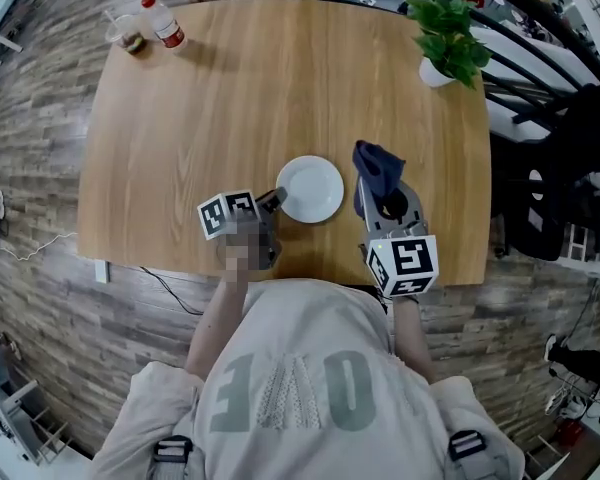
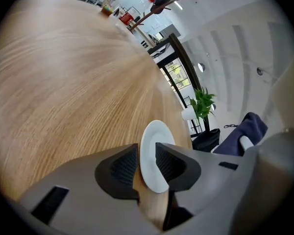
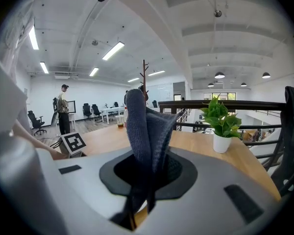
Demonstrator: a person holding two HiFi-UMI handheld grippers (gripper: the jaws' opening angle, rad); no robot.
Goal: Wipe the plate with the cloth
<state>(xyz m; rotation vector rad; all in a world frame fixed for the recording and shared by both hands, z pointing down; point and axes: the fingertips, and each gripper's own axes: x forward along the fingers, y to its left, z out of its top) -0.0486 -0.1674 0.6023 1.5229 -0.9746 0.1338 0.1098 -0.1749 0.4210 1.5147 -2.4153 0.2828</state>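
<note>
A white plate (image 1: 310, 188) lies on the wooden table (image 1: 230, 98) near its front edge. My left gripper (image 1: 277, 200) is at the plate's left rim. In the left gripper view that rim (image 2: 154, 151) stands between the two dark pads, which press on it from both sides, so the left gripper (image 2: 147, 168) is shut on the plate. My right gripper (image 1: 380, 193) hovers just right of the plate, shut on a dark blue cloth (image 1: 377, 163). The cloth (image 3: 144, 126) sticks up out of the right gripper (image 3: 147, 173) in a folded bunch.
A potted green plant (image 1: 448, 38) stands at the table's far right corner. A bottle (image 1: 163, 23) and a cup (image 1: 127, 36) stand at the far left corner. Black railings and chairs lie beyond the table's right edge. A person (image 3: 63, 109) stands far off.
</note>
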